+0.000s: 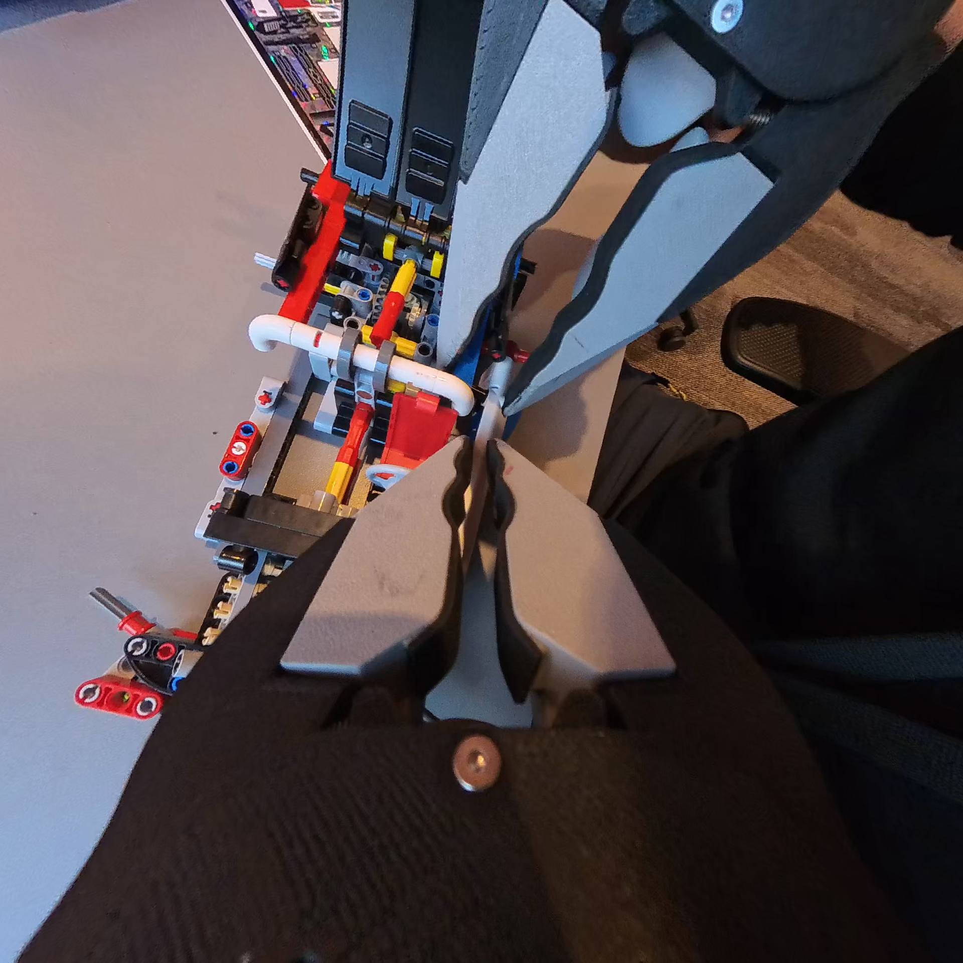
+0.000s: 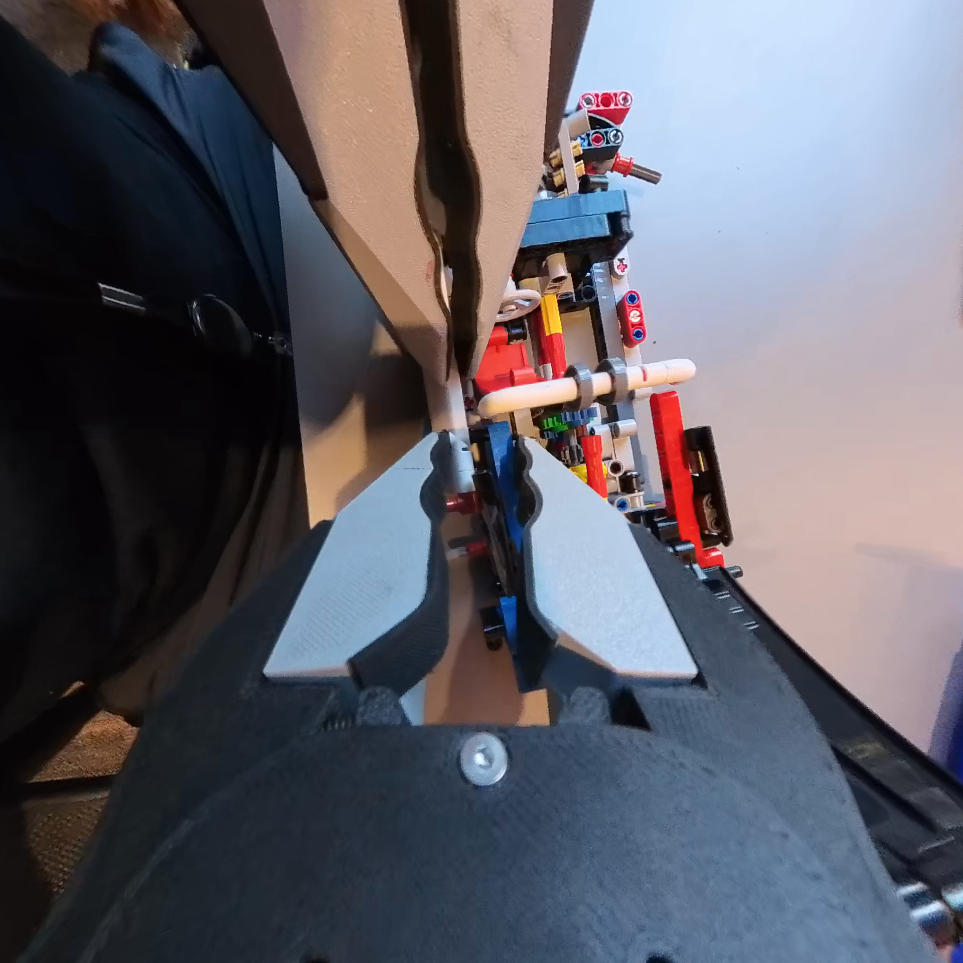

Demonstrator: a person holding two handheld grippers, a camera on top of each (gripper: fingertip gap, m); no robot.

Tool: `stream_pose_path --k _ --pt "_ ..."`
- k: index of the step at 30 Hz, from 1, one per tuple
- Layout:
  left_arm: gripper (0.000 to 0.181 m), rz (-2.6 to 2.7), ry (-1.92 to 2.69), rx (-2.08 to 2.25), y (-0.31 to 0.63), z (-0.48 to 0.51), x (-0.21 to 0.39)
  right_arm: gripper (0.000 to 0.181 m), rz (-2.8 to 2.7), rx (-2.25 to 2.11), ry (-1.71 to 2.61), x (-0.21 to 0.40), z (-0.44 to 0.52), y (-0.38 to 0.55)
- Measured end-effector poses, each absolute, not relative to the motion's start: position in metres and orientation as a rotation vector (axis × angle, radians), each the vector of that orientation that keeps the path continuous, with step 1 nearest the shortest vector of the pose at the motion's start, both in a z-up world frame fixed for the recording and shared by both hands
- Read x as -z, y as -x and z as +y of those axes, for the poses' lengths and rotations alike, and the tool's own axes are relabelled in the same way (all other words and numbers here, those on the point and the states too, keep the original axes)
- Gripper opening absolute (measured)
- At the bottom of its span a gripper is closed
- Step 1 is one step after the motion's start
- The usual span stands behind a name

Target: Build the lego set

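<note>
Lego model (image 1: 359,375): one partly built vehicle chassis, lying at the near edge of the pale grey bench (image 1: 114,292), close to the person's dark-clothed lap. Count: one model, two claws, one instruction booklet (image 1: 297,57) beyond the model's far end.

Parts visible on the model: one white curved tube (image 1: 365,359) running crosswise through two grey ring collars; one red seat (image 1: 417,427); one red-and-yellow axle line down the centre; one long red beam (image 1: 312,250) on the outer side; one blue beam (image 2: 503,469) on the near side; two dark grey ribbed panels (image 1: 396,130) rising at the far end; one black block at the front. Studless beams with pin holes, hard glossy plastic.

Left claw (image 1: 478,443): fingers nearly pressed together, only a thin slit between the wavy black pads. Tips sit on the light grey side frame by the seat; cannot tell for certain whether a piece is pinched in the slit.

Right claw (image 2: 482,443): fingers narrowly spread and pinching the model's near side, the blue beam and its black parts between the pads. Outer pad touches a grey connector with a dark red pin.

Claw bodies: matte black printed plastic, grey wedge-shaped fingers, one silver screw each.
</note>
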State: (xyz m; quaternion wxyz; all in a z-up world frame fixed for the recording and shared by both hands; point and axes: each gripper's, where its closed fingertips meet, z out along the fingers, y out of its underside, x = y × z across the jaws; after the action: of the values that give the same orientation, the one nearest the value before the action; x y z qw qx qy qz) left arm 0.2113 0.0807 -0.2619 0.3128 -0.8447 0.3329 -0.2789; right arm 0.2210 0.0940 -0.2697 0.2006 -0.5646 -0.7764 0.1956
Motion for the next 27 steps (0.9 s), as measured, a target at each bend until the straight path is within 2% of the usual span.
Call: stream_pose_path --k 15,27 --pt "0.000 0.785 2.223 0.800 -0.215 0.087 0.262 0.015 -2.200 -0.458 1.407 0.269 0.086 -0.214" --pt "0.001 0.874 2.196 0.772 -0.212 0.077 0.257 0.017 -2.183 -0.591 1.566 0.269 0.087 -0.214"
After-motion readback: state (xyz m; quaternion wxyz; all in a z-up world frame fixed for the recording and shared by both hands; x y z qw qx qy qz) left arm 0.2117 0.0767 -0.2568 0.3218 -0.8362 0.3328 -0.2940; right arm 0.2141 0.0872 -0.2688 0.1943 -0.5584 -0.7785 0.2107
